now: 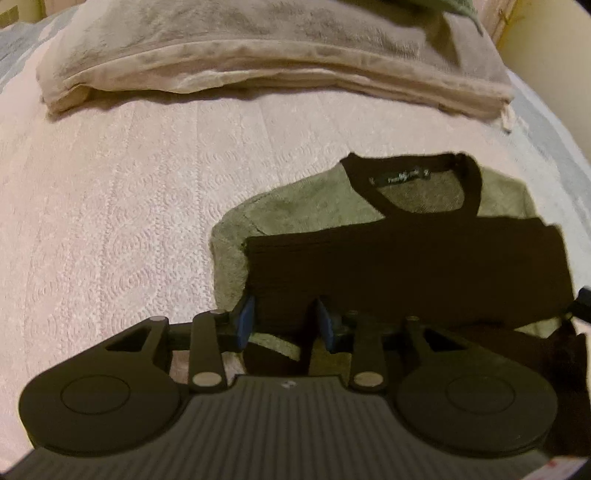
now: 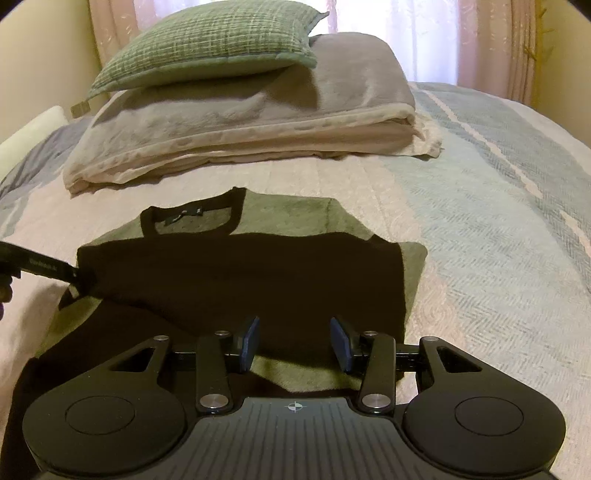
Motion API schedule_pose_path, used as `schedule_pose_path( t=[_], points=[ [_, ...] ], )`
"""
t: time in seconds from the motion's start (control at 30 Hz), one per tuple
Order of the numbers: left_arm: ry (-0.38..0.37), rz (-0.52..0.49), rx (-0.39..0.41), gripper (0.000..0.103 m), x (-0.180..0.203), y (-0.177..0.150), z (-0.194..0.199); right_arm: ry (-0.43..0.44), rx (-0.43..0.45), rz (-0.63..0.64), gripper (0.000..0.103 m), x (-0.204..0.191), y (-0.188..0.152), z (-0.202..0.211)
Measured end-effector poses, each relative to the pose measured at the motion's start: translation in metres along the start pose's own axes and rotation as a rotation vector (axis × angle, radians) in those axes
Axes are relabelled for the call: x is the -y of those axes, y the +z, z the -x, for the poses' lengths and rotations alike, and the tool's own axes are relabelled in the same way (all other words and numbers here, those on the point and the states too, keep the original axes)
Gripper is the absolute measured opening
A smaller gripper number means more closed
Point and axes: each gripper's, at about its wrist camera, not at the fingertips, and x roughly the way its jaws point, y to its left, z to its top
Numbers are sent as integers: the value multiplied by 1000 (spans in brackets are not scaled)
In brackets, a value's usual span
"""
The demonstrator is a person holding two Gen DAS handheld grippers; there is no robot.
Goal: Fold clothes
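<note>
The main risk is the fold slipping: if either gripper lifts away snagging the knit, the black band laid across the sweater [image 2: 236, 273] could drag askew. The left gripper [image 1: 284, 321] and right gripper [image 2: 293, 343] both stand released, jaws apart over the near edge, grasping nothing (contact with the cloth is hard to judge). The sweater lies on the quilted bedspread [image 2: 480, 221], near the folded blanket [image 2: 240, 122]: olive-green, black collar, partly folded.

We cannot read the sweater's [image 1: 369, 258] neck label [image 1: 400, 177]; it is too small and blurred. Its near hem sits hidden behind the left gripper [image 1: 286, 321], and the green pillow [image 1: 458, 5] is cut off at the top edge.
</note>
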Motion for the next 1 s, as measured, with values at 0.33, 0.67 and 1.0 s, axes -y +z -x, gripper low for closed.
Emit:
schedule_pose_path(
  t=[0.33,0.67,1.0],
  points=[
    [34,-58,217,10,11,28,52,-36,19,9,40,22,12,-5],
    [11,64,85,10,-6,-6,38,-149,-37,-9,40,38,21,-26],
    [-96,47,213,9,6,39,73,-211,-209,181,57,13,-5,-42]
  ],
)
